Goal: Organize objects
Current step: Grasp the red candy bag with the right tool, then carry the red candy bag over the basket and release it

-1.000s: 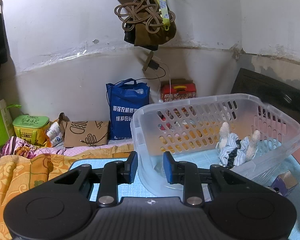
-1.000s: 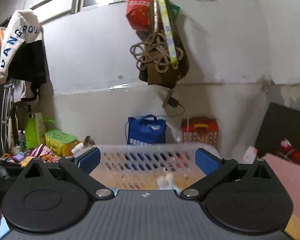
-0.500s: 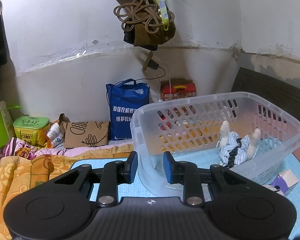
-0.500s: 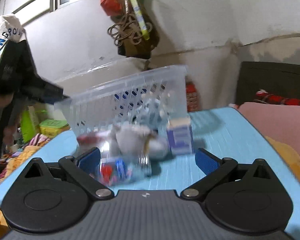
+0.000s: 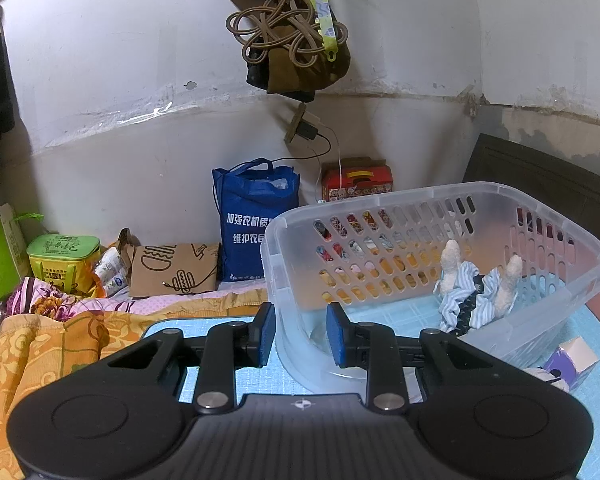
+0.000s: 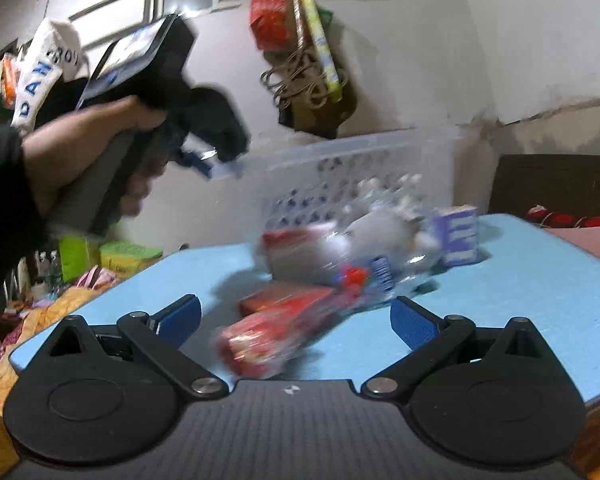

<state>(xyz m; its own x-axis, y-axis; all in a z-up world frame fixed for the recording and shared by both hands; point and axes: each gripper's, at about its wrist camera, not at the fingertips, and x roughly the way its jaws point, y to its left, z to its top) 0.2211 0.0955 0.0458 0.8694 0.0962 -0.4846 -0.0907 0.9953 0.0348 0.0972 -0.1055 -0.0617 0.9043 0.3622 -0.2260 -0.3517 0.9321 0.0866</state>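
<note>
Fingers of the left gripper [image 5: 301,334] stand close together astride the near corner wall of the clear basket [image 5: 380,208]; the rim passes between the blue pads, but whether they press on it or merely flank it cannot be told. Fingers of the right gripper [image 6: 296,316] are spread wide and grasp nothing; a red packet [image 6: 268,336] lies on the table [image 6: 540,280] in the gap between them, blurred, touching neither pad.

Beyond the packet, in the right wrist view: a clear plastic bottle with a red-and-blue label [image 6: 364,272], a pale soft toy [image 6: 376,228], and a small purple-and-white carton [image 6: 456,232] standing upright, all close together on the blue table, with the basket just behind them.

Left wrist view only: the basket's interior, holding a blue-striped cloth bundle with two pale plush limbs [image 5: 476,284] against the far right wall; the carton just outside the basket's right side; a blue tote bag [image 5: 256,216] and a red tin [image 5: 356,178] against the wall.

Right wrist view only: a person's hand [image 6: 84,152] in a dark sleeve holding the left gripper at the basket's left end.
</note>
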